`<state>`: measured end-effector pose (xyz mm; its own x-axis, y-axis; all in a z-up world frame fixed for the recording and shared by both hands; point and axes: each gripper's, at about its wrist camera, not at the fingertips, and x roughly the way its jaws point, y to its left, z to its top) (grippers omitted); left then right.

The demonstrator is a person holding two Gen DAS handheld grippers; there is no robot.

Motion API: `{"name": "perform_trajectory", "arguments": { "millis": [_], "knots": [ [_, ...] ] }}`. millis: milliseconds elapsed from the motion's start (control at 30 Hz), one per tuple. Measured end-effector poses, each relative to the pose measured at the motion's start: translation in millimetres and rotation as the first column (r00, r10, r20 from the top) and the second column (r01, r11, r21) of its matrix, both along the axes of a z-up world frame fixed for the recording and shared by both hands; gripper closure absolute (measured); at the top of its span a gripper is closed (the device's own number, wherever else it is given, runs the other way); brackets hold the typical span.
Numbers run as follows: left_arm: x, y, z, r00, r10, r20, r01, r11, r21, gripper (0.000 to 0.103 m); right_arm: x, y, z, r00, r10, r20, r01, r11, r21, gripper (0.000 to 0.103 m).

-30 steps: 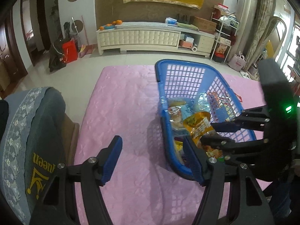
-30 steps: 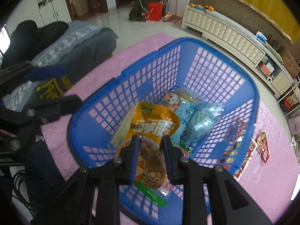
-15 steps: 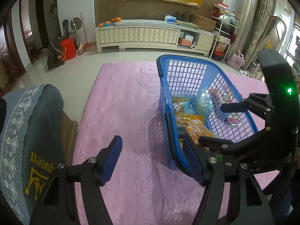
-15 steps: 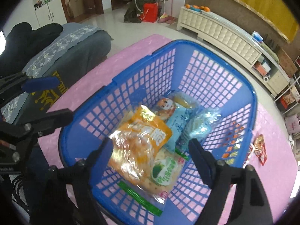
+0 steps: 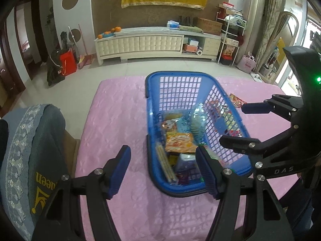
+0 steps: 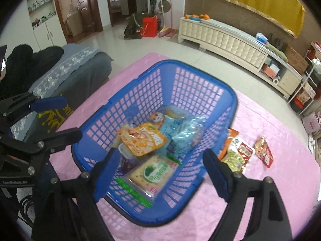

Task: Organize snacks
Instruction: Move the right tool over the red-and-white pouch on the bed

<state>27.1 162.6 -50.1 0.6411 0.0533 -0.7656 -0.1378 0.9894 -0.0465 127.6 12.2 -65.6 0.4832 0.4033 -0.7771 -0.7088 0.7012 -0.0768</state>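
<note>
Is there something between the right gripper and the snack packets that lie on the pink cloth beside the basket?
Yes. The blue basket's right wall stands between the open right gripper and the loose packets on the pink cloth.

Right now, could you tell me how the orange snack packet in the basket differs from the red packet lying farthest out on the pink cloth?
The orange snack packet lies inside the blue basket, stacked on other packs; the red packet lies outside it, flat on the pink cloth. The orange snack packet looks larger, the red packet smaller and narrower. The orange one is orange-yellow, the red one mostly red. Both are sealed, flat pouches, and neither is held.
</note>
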Motion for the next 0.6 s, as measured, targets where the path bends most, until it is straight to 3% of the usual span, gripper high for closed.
{"name": "perform_trajectory", "arguments": {
  "millis": [167, 267, 400, 600],
  "knots": [
    [12.4, -16.6, 7.3, 1.000, -0.030, -0.004, 0.030, 0.999, 0.016, 0.038, 7.3, -24.8, 10.5, 0.999, -0.040, 0.001, 0.040, 0.999, 0.034, 0.016],
    [21.4, -26.5, 10.9, 0.999, -0.046, -0.005, 0.046, 0.999, 0.024, 0.028, 15.2, -42.2, 17.7, 0.997, -0.072, 0.003, 0.072, 0.996, 0.052, 0.016],
    [40.0, -38.5, 12.7, 0.998, -0.056, -0.025, 0.057, 0.998, 0.028, 0.024, 27.3, -59.8, 25.0, 0.993, -0.118, -0.005, 0.118, 0.990, 0.075, 0.016],
    [70.6, -41.8, 7.8, 0.996, -0.036, -0.082, 0.036, 0.999, -0.004, 0.024, 58.8, -87.9, 21.9, 0.972, -0.222, -0.077, 0.228, 0.971, 0.076, 0.015]
  ]
}}
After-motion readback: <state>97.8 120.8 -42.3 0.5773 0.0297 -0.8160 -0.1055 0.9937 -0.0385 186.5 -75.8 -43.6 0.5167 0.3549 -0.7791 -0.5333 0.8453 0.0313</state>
